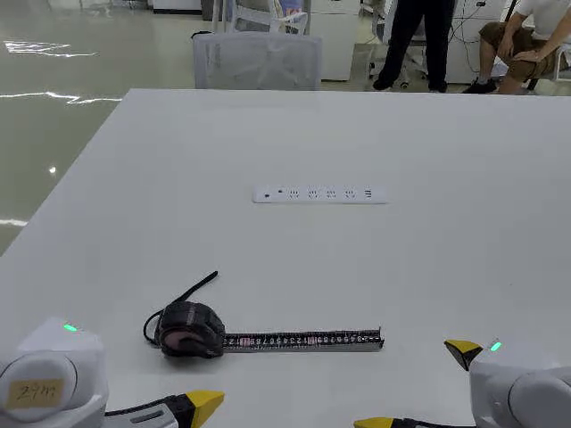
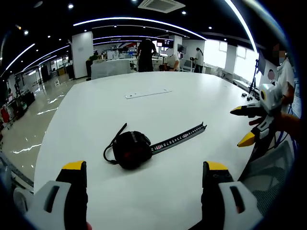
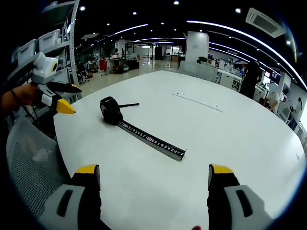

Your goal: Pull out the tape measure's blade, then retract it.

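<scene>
On the white table [image 1: 375,134], near its front edge, the black tape measure [image 1: 190,329] lies on its side with its blade [image 1: 303,341] drawn out flat along the tabletop, running to the right in the head view and ending in a small hook [image 1: 379,337]. A thin black strap [image 1: 198,285] loops off the case and trails away toward the far side. Neither gripper touches the tape measure: the 2 tools sit low at the near edge, 1 on each side of it. The left gripper [image 3: 68,97], seen from the right gripper view, is held in a hand off the table's edge with its yellow-tipped jaws spread wide and nothing between them. The right gripper [image 2: 241,126], seen from the left gripper view, is likewise held clear of the table, jaws parted and bare. Farther along the table, well apart from the tape measure, lies a white power strip [image 1: 319,194]. Beyond the far edge stands a mesh-backed chair [image 1: 257,61].
</scene>
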The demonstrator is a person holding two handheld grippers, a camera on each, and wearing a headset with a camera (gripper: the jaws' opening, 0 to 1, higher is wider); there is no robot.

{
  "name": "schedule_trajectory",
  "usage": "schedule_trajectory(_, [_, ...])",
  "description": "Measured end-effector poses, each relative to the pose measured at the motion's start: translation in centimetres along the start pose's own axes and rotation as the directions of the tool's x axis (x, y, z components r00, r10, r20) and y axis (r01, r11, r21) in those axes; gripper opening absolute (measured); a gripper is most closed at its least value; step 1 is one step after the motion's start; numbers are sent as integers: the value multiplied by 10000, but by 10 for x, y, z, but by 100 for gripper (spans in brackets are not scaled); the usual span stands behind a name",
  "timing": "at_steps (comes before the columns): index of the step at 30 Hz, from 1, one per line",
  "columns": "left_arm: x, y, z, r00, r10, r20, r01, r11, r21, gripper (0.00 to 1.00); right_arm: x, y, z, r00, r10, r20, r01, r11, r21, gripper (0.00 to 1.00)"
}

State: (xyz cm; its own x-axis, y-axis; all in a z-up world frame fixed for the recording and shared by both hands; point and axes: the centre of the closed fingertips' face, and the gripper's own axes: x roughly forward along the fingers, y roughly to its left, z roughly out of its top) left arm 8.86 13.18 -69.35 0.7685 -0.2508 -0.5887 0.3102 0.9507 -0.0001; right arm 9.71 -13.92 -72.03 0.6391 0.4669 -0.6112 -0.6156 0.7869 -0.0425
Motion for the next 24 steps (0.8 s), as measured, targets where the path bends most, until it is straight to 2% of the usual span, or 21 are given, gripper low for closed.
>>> schedule_trajectory(5, [-1,7,4,9992,338,214,-334,9992,-211,99,-1,2,1,10000,-19,-11,19,9999,134,96])
schedule_trajectory(9, [1,11,2,9984,538,189,-533,9982,-282,99,1,4,-1,10000,3,-65,-3,10000,93,96])
schedule_trajectory(16, [4,9,0,9975,672,215,-664,9972,-348,99,2,4,-4,10000,48,-86,-47,9999,159,96])
schedule_trajectory(20, [6,6,2,9972,714,239,-703,9966,-427,99,1,2,-3,10000,46,-53,-44,9998,213,96])
schedule_trajectory(24, [10,3,7,9965,769,334,-755,9962,-431,99,-1,4,-3,9996,258,-90,-256,9994,233,94])
